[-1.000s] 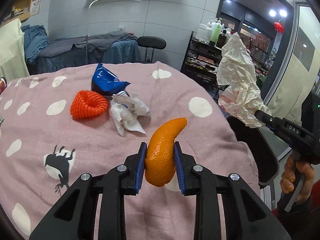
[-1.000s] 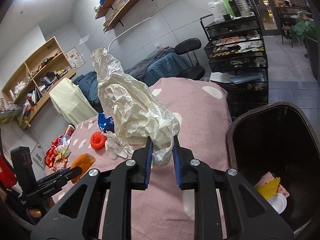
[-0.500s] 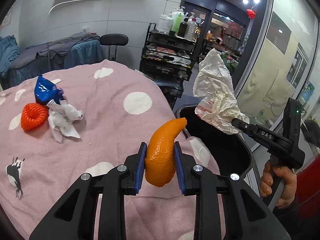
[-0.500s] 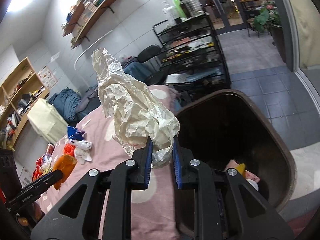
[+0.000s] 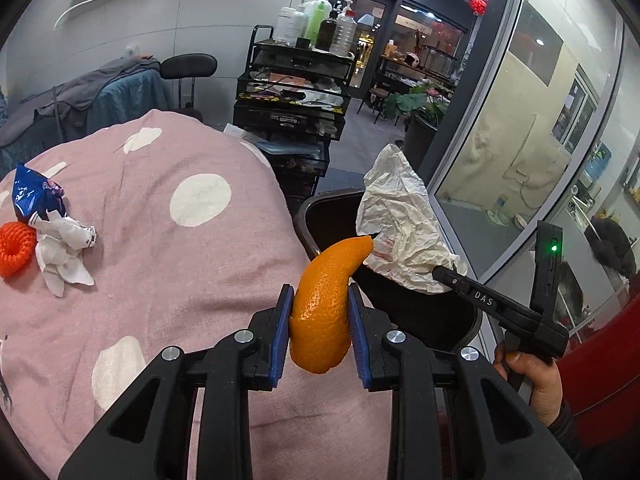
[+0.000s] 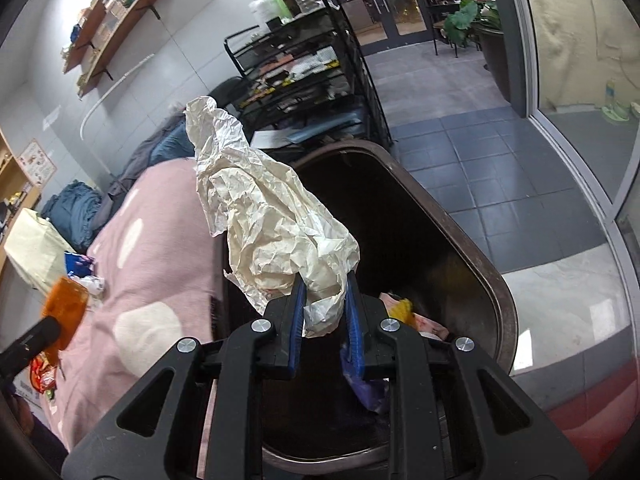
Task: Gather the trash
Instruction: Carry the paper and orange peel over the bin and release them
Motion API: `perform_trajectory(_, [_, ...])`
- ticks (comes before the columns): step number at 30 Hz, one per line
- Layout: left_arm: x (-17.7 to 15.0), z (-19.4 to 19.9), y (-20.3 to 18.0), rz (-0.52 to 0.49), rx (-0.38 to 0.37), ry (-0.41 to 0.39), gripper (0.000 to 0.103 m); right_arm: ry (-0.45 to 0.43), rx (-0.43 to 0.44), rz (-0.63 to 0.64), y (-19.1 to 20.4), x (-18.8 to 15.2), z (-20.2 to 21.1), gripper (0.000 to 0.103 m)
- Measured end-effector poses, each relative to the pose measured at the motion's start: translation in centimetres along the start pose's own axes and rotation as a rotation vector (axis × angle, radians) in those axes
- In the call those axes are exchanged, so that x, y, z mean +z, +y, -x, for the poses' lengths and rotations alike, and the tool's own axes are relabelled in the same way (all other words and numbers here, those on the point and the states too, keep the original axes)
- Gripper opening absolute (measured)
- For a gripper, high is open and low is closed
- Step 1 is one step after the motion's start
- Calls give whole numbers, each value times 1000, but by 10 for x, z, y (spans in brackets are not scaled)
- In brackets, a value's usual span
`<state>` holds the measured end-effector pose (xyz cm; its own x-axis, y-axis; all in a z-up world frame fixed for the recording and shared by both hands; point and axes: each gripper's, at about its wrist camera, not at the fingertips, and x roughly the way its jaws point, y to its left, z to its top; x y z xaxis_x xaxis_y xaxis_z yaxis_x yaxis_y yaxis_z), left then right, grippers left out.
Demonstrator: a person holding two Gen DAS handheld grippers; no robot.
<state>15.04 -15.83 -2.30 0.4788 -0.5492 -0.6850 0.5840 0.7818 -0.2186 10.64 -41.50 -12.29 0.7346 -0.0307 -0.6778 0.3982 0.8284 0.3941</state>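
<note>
The left gripper (image 5: 320, 320) is clamping a curved piece of orange peel (image 5: 324, 300) between its blue pads, jaws closed onto it from both sides; the peel's pointed tip is rising forward and to the right of the fingers, reaching toward the dark trash bin (image 5: 420, 312); the bin is standing just ahead and to the right of this gripper, beside the edge of the pink polka-dot cloth (image 5: 160, 272).

The right gripper (image 6: 326, 320) is pinching the lower end of a crumpled white paper (image 6: 272, 232), jaws narrowed tightly on it; the paper is standing up and leaning left above the fingers; the bin's open mouth (image 6: 460, 240) is lying directly below and ahead of this gripper, with scraps already sitting at the bottom.

Far to the left of the left gripper, a red mesh ring (image 5: 16, 248), a wad of white tissue (image 5: 64, 252) and a blue wrapper (image 5: 34, 196) are resting together on the cloth, touching or nearly so.
</note>
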Motion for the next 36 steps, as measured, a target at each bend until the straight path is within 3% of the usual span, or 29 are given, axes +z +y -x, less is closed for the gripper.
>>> perform_trajectory(5, [1,-8,-9,-15,-5,17,27,33,-48,-14,-9,-7,-13,23])
perform_trajectory(7, [2,-11,-12,-18,-8,24,27,40,-55,-23,-12,-10,-15,30])
perform_trajectory(9, [3,-14,-14,-23,-8,29,27,41,-48,-30,-13,-12,-15,51])
perform_trajectory(14, [4,-22,-20,-40,-8,45,27,10,-29,-28,-14,-15,-7,66])
perform_trajectory(23, [10,-41,-38,-72,-34,86,27,-73,-32,-56,-20,-6,18,76])
perform_trajectory(36, [20,-83,-83,-171,-49,177,27,-163,-89,-94,-42,13,46,80])
